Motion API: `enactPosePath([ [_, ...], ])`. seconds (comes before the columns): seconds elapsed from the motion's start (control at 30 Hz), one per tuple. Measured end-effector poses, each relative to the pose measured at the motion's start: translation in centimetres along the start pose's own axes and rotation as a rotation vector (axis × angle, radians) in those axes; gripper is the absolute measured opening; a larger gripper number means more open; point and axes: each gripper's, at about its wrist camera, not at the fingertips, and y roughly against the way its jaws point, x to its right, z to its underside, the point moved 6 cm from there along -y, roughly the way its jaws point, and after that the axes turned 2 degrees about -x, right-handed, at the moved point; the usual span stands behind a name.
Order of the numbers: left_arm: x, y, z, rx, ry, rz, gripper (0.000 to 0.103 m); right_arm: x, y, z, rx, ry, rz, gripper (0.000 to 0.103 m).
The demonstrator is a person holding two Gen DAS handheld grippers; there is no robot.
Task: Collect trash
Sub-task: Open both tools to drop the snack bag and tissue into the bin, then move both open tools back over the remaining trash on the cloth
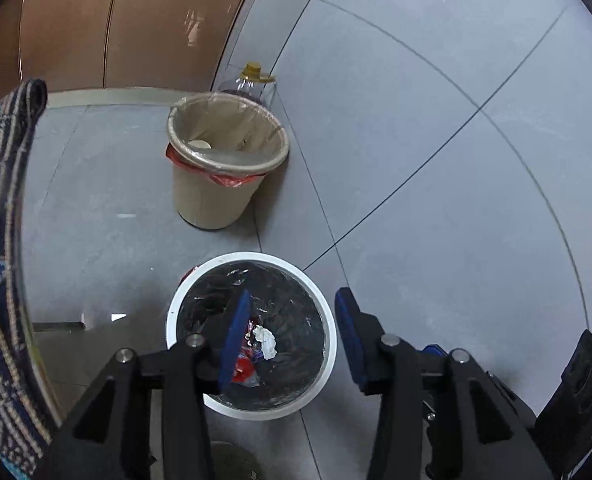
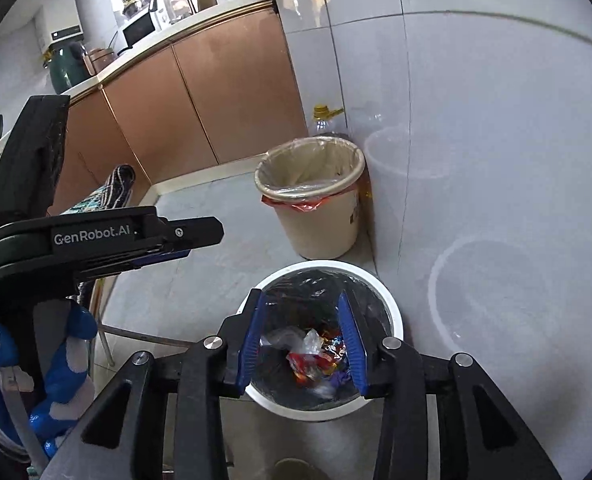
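A white bin with a black liner [image 1: 328,332] stands on the floor below both grippers; it also shows in the right wrist view [image 2: 392,312]. Inside lie a crumpled white paper [image 1: 266,340] and colourful wrappers [image 2: 316,360]. My left gripper [image 1: 292,300] is open and empty above the bin. My right gripper [image 2: 302,298] is open and empty, hovering over the bin mouth. The left gripper's body [image 2: 96,240] shows at the left of the right wrist view, held by a blue-gloved hand [image 2: 68,344].
A beige bin with a clear liner and a red bag [image 1: 200,192] stands behind the white bin; it also shows in the right wrist view [image 2: 328,224]. A plastic bottle with a yellow cap [image 1: 254,76] sits behind it. Brown cabinets [image 2: 216,92] and a patterned cloth [image 1: 0,240] lie left.
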Motion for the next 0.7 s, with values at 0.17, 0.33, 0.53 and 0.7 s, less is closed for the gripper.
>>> enactPosePath([
  [0.17, 0.5, 4.1, 0.0, 0.079, -0.026, -0.010, 0.042, -0.5, 1.8, -0.3, 0.028, -0.006, -0.011, 0.038],
  [0.33, 0.2, 10.0, 0.5, 0.189, -0.046, -0.037, 0.042, -2.1, 5.2, -1.1, 0.083, 0.007, -0.042, 0.043],
  [0.53, -1.5, 17.1, 1.7, 0.277, -0.055, -0.063, 0.042, -5.6, 9.7, -2.1, 0.156, 0.050, -0.095, 0.044],
  [0.7, -4.6, 22.5, 3.7, 0.326, -0.038, -0.102, 0.042, -10.0, 12.9, -2.6, 0.200, 0.115, -0.156, 0.046],
])
